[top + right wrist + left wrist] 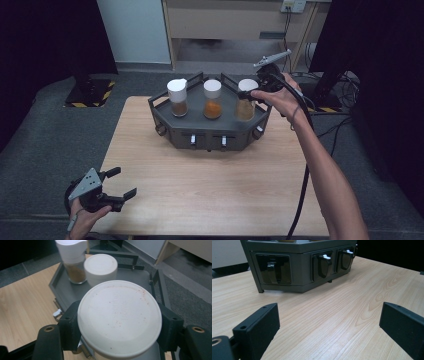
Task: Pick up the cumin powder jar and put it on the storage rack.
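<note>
1. Table (210, 190): light wood top, bare across its near half. Grey rack (210, 127) stands at the far middle, its back close to the far edge; open wood to its left and a narrower strip to its right.
2. Rack holds three white-capped spice jars in a row: left jar (178, 97) with brown powder, middle jar (212, 99) with orange powder, right jar (245, 102) with tan contents. Raised rails run round the rack's back and sides, near the jars.
3. Right gripper (252, 93): at the rack's right end, reaching in over the right rail. Jaws clenched on the right jar's white cap (119, 318), one pad on each side. In the right gripper view the middle jar's cap (100, 267) sits just beyond it, left jar (72, 260) farther off.
4. Left gripper (122, 184): near the table's front left corner, well apart from the rack, jaws spread wide with nothing between. Left gripper view looks across bare wood to the rack's front levers (323, 263).
</note>
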